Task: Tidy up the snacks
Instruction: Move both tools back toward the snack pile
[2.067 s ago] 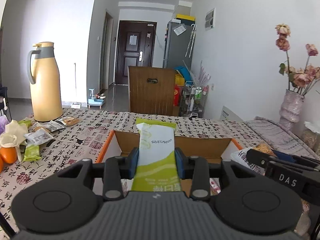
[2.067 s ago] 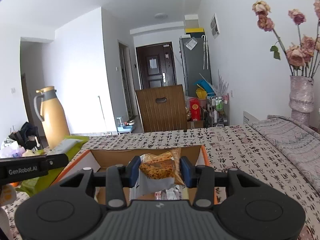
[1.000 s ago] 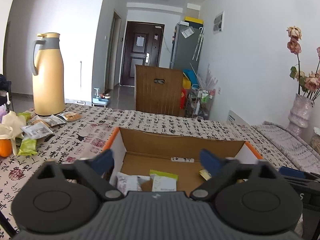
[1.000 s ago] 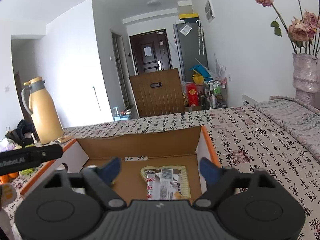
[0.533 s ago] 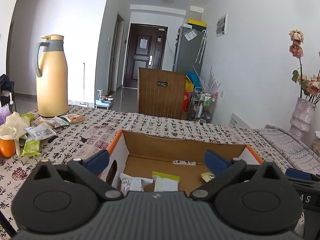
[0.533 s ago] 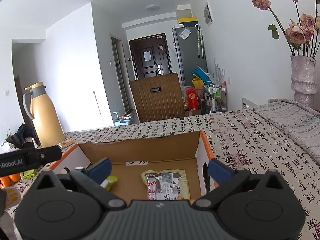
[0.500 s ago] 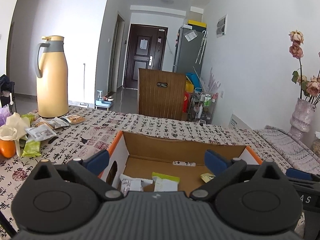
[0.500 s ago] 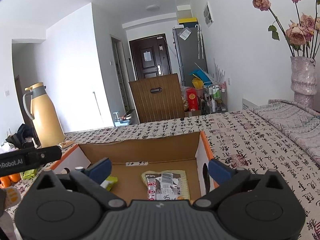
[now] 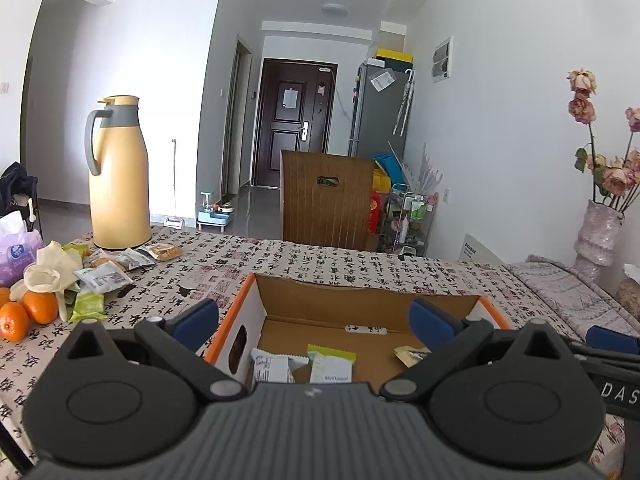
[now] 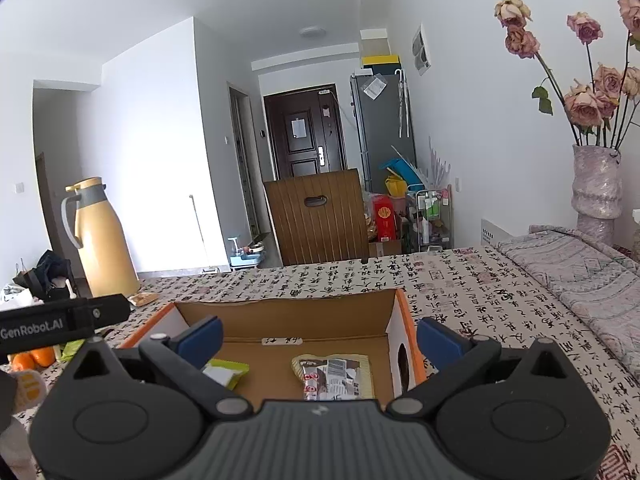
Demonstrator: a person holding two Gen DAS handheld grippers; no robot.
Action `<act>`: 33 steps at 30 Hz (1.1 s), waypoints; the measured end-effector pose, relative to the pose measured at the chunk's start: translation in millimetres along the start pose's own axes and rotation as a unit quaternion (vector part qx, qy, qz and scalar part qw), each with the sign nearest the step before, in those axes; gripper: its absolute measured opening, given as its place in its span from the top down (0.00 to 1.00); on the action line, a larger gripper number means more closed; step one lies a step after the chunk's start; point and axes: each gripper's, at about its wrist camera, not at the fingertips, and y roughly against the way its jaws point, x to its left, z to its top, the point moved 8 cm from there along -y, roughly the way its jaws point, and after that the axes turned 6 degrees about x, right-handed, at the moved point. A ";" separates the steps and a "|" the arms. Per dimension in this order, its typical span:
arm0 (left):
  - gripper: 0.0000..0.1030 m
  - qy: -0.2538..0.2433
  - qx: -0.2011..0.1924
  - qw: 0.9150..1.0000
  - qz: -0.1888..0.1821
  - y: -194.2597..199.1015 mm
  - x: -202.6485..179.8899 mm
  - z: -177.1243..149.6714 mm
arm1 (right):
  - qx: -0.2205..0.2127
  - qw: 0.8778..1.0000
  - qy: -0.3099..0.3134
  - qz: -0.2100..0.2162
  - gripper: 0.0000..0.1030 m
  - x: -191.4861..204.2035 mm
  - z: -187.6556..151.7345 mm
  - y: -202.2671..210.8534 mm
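Note:
An open cardboard box (image 9: 362, 298) with orange-edged white walls stands on the patterned tablecloth. On its floor lie a white packet (image 9: 272, 368), a green-topped packet (image 9: 331, 363) and a small gold one (image 9: 410, 356). My left gripper (image 9: 314, 320) hovers over the box's near side, open and holding nothing. In the right wrist view the same box (image 10: 288, 314) holds a clear cake packet (image 10: 334, 376) and a green packet (image 10: 225, 372). My right gripper (image 10: 320, 334) is also open and holds nothing. Loose snack packets (image 9: 108, 276) lie at the left.
A tall yellow thermos jug (image 9: 118, 176) stands at the table's far left, with oranges (image 9: 28, 314) and a tissue pack nearby. A vase of dried roses (image 10: 596, 184) stands at the right. A wooden chair back (image 9: 326, 202) is beyond the far edge.
Both grippers let go of their snack packets into the box and opened wide. Since then both have pulled back and risen a little; the box looks smaller.

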 end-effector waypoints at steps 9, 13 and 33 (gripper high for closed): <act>0.00 -0.007 -0.002 1.000 -0.010 37.5 -3.8 -15.0 | -0.003 1.000 0.003 0.000 0.00 -0.1 -12.2 37.0; 0.00 -0.007 0.002 1.000 -0.011 50.5 -0.6 -26.9 | -0.001 1.000 0.002 0.000 0.00 -4.7 -23.1 52.9; 0.00 -0.018 0.054 0.998 -0.010 77.0 19.1 -95.3 | 0.044 0.999 -0.021 -0.002 0.00 -34.1 -86.1 92.0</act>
